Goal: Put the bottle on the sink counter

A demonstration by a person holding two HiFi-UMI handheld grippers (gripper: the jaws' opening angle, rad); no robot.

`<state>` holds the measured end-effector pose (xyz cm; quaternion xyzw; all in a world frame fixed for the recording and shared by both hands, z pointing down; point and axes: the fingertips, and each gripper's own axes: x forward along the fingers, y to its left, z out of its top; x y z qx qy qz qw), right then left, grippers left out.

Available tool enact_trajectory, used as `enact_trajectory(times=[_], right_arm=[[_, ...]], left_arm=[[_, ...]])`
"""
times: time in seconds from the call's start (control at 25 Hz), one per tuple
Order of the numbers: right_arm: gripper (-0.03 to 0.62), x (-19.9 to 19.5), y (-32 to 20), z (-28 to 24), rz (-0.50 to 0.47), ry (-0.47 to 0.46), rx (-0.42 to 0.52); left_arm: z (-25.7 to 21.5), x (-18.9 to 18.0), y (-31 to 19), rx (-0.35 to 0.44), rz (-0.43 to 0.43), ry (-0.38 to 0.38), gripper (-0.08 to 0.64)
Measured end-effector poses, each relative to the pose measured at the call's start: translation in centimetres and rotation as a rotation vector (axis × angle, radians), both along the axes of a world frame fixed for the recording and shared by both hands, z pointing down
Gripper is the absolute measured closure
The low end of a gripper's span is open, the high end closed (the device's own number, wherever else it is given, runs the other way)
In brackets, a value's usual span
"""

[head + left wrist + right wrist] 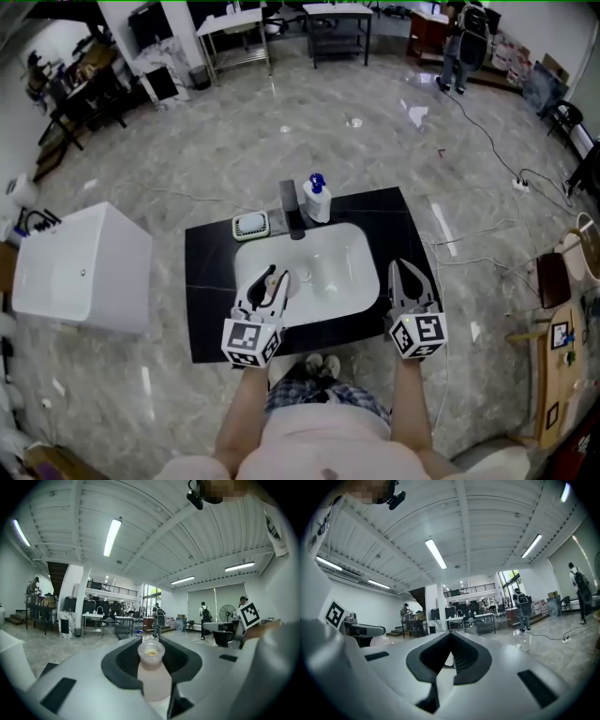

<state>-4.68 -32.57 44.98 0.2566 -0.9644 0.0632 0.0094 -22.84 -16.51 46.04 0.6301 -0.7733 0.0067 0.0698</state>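
Observation:
A small, pale, translucent bottle with an open mouth stands upright between the jaws of my left gripper, which is shut on it. In the head view this gripper hovers over the left part of the white basin, which is set in the black sink counter. My right gripper hangs over the counter's right side, its jaws shut with nothing between them; its tips meet in the right gripper view.
At the back of the counter stand a grey faucet, a white pump bottle with a blue top and a green soap dish. A white box sits on the floor to the left. Cables run across the floor to the right.

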Motion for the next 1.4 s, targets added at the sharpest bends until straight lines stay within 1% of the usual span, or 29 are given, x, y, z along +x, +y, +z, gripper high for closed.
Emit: enact_trajectory(times=[0.16, 0.36, 0.48, 0.68, 0.88, 1.0, 1.08, 1.24, 1.4], right_arm=[[0.577, -1.6, 0.0, 0.0, -0.023, 0.002, 0.000], [0.577, -1.5, -0.9, 0.0, -0.005, 0.012, -0.002], [0.577, -0.5, -1.9, 0.5, 0.019, 0.026, -0.005], [0.577, 2.6, -4.6, 1.3, 0.096, 0.046, -0.015], [0.577, 6.1, -8.1, 2.4, 0.196, 0.064, -0.009], [0.577, 8.7, -10.5, 3.6, 0.271, 0.083, -0.008], [0.577, 10.4, -12.2, 4.6, 0.310, 0.094, -0.014], [0.577, 13.5, -14.9, 7.2, 0.371, 0.114, -0.043], [0.577, 15.5, -16.3, 10.4, 0.396, 0.136, -0.089]], left_arm=[[0.2, -0.6, -0.4, -0.008, 0.001, -0.004, 0.433], [0.2, 0.3, -2.4, -0.007, 0.050, 0.001, 0.433], [0.4, 1.4, -4.4, -0.009, 0.095, 0.007, 0.433], [0.8, 4.4, -9.2, -0.010, 0.197, 0.010, 0.433], [1.8, 8.6, -15.5, 0.000, 0.332, 0.012, 0.433], [3.1, 12.2, -19.5, 0.004, 0.433, 0.002, 0.433], [4.2, 14.9, -22.1, 0.002, 0.488, 0.016, 0.433], [7.0, 19.8, -26.4, -0.016, 0.572, 0.045, 0.433], [10.0, 23.8, -29.2, -0.048, 0.630, 0.053, 0.433]])
